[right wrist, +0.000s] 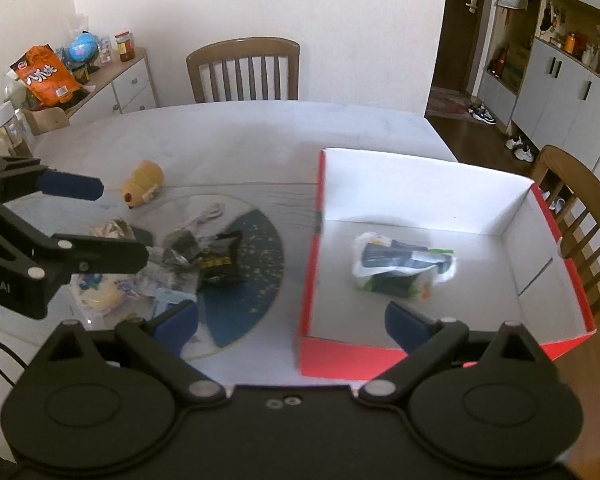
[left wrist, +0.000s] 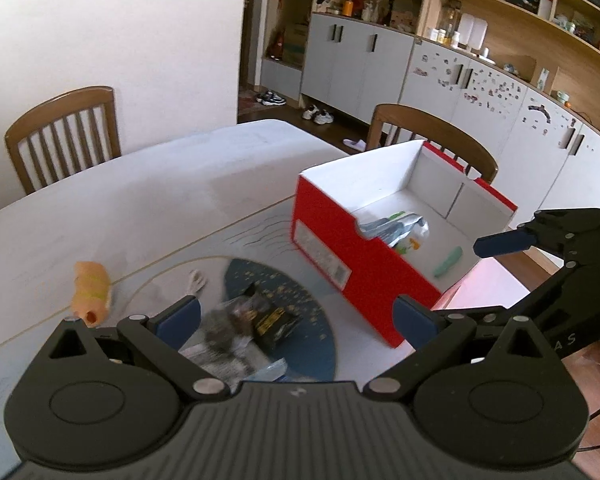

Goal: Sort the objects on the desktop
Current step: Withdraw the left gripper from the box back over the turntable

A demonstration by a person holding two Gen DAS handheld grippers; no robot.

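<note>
A red box with a white inside (left wrist: 332,236) (right wrist: 420,184) stands on the table's right part. In it lie a white and green packet (right wrist: 400,264) (left wrist: 400,228) and a small green object (left wrist: 448,262). My left gripper (left wrist: 296,320) is open and empty above a pile of snack packets (left wrist: 240,320) (right wrist: 204,256) on a dark blue round mat (right wrist: 256,248). My right gripper (right wrist: 292,320) is open and empty over the box's near left corner. An orange plush toy (left wrist: 90,290) (right wrist: 142,184) lies left of the mat.
Wooden chairs (right wrist: 244,72) (left wrist: 432,136) stand at the far side and the right of the white table (right wrist: 228,136). A small white object (left wrist: 196,280) lies on the mat. A sideboard with jars and snacks (right wrist: 60,80) is at the left; cabinets (left wrist: 460,80) line the wall.
</note>
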